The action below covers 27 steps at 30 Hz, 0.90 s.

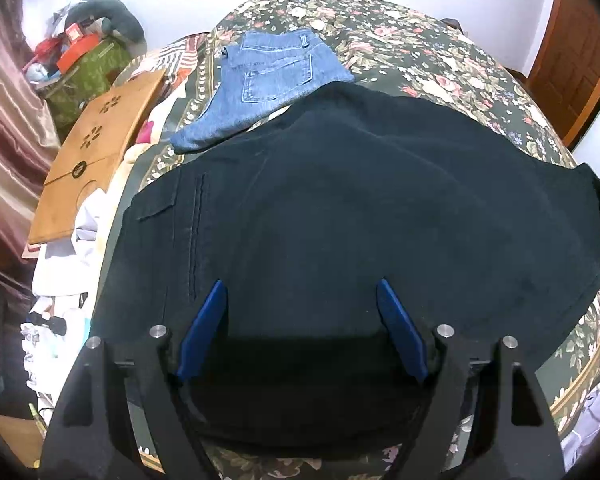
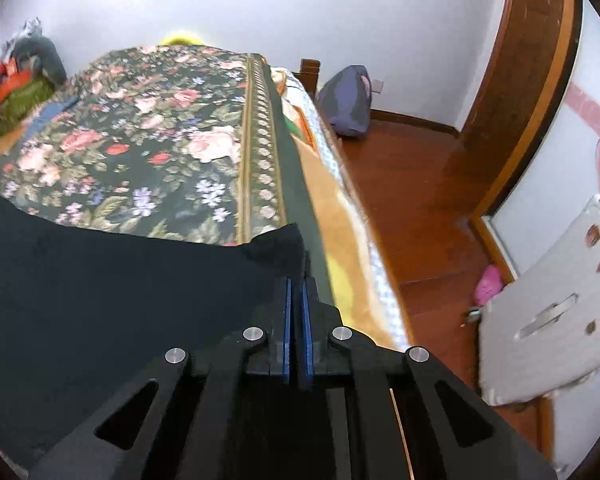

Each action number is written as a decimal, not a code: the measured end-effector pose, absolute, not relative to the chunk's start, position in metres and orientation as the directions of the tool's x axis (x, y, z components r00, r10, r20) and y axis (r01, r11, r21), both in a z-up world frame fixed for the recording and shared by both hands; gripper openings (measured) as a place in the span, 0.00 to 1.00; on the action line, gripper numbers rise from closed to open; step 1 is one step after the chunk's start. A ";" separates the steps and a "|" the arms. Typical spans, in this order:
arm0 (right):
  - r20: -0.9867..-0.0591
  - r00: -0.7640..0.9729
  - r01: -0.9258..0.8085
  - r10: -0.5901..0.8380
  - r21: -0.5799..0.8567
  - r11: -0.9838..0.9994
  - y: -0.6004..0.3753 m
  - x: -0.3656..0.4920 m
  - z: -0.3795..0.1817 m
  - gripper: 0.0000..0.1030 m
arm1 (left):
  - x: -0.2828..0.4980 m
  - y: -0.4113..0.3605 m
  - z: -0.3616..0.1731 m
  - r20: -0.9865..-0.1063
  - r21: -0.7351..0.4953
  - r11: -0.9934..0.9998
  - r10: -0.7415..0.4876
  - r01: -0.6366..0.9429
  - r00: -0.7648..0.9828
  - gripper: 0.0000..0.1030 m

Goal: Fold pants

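Black pants [image 1: 340, 208] fill mid-frame on the floral bed [image 1: 420, 40]. Left tongs [image 1: 300, 292] gape wide, empty, hiding the near hem. Right tongs [image 2: 296, 292] pinch a corner; motion blur obscures the grip.

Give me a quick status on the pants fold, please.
Left gripper open over black pants. Right gripper shut on pants edge. Jeans lying beyond, touching.

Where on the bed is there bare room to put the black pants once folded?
The floral bedspread lies bare beyond the black pants, out to its bordered right edge. The left is crowded: folded blue jeans, a wooden lap tray and loose clothes.
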State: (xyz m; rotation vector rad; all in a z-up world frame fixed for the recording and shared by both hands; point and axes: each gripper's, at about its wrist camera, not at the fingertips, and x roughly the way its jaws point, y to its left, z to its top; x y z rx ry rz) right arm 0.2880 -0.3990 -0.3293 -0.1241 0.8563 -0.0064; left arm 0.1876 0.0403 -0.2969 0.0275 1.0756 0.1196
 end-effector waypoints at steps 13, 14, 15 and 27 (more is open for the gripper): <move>-0.803 0.575 -0.053 0.157 0.155 0.986 -0.419 0.264 -0.301 0.39 | 0.195 0.020 -0.268 -0.855 0.099 0.995 0.085 0.002 0.511 0.80; -0.789 0.584 -0.080 0.191 0.179 0.981 -0.412 0.257 -0.296 0.43 | 0.198 0.013 -0.263 -0.849 0.094 0.995 0.069 0.020 0.524 0.80; -0.783 0.581 -0.103 0.221 0.199 0.975 -0.405 0.251 -0.296 0.45 | 0.200 0.005 -0.260 -0.843 0.090 0.995 0.055 0.038 0.535 0.80; -0.832 0.519 -0.077 0.197 0.184 0.980 -0.395 0.177 -0.339 0.48 | 0.184 -0.039 -0.297 -0.870 0.103 0.982 0.012 0.158 0.493 0.81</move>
